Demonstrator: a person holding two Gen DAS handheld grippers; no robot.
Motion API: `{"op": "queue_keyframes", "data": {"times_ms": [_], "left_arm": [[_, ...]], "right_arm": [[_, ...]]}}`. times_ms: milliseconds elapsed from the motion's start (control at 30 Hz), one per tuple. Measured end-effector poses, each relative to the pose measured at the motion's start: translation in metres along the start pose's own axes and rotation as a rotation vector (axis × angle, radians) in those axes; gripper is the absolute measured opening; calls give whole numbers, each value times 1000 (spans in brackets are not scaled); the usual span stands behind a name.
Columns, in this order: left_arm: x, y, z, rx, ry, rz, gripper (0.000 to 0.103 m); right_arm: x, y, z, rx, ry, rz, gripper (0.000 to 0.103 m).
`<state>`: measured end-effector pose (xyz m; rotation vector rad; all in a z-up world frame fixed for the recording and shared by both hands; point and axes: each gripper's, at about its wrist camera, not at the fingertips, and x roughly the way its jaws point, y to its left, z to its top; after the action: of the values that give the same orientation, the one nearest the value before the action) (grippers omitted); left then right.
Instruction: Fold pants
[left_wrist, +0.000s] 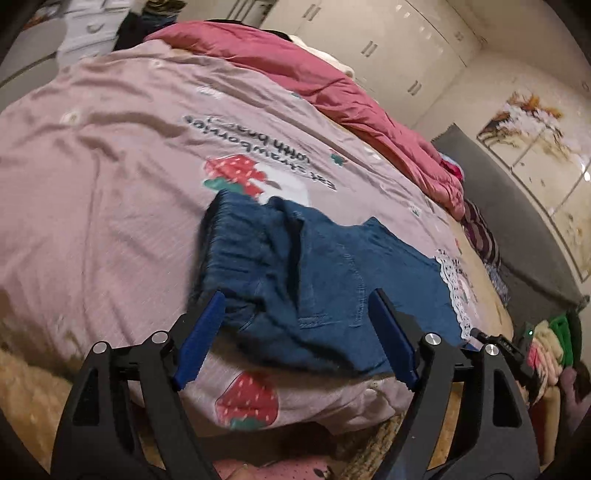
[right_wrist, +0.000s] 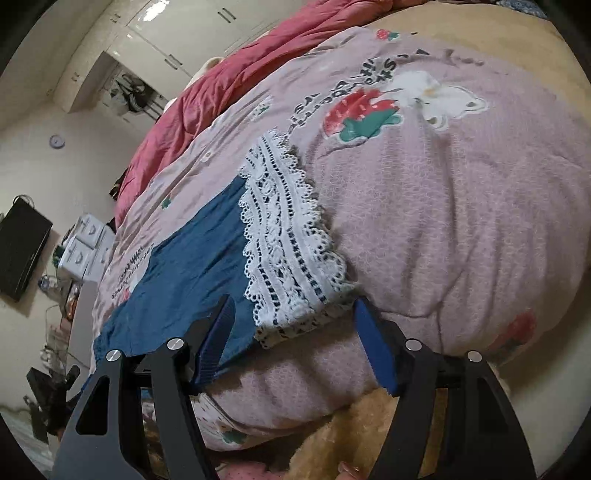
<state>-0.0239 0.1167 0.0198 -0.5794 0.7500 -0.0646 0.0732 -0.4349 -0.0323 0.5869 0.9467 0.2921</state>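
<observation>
Denim pants (left_wrist: 317, 280), one pair, on pink quilt (left_wrist: 110, 184); both grippers' jaws wide, holding nothing.

The pants (left_wrist: 325, 280) are blue denim with a gathered elastic waistband (left_wrist: 221, 251) and a wide white lace hem (right_wrist: 284, 243) (openwork, scalloped at its edge). They lie flat, already doubled over, on the pink strawberry-print quilt (left_wrist: 103, 192), close to the bed's near edge, waistband and lace at opposite ends.
</observation>
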Motion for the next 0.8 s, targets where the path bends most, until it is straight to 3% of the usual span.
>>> {"op": "queue_keyframes", "data": {"times_ms": [133, 267, 333, 400, 433, 500, 600, 700, 800], "left_arm": [[10, 9, -4, -63, 25, -25, 74], [26, 14, -9, -114, 38, 48, 80], [32, 11, -9, -108, 27, 42, 80], [36, 2, -9, -49, 7, 86, 58], [36, -2, -7, -16, -7, 89, 8], [33, -7, 0, 20, -14, 80, 7], [21, -8, 5, 78, -47, 166, 7], [29, 7, 1, 59, 18, 194, 15], [40, 10, -11, 65, 61, 208, 16]], "right_arm": [[6, 0, 4, -1, 8, 8, 66], [6, -1, 5, 27, -10, -3, 65], [4, 1, 5, -4, -26, -39, 65], [6, 7, 4, -47, -26, -70, 61], [9, 9, 3, -74, -22, -93, 58], [15, 13, 2, -122, -11, -159, 52], [18, 17, 0, -167, -3, -197, 49], [20, 19, -1, -181, 0, -207, 49], [23, 16, -1, -173, 2, -207, 49]]}}
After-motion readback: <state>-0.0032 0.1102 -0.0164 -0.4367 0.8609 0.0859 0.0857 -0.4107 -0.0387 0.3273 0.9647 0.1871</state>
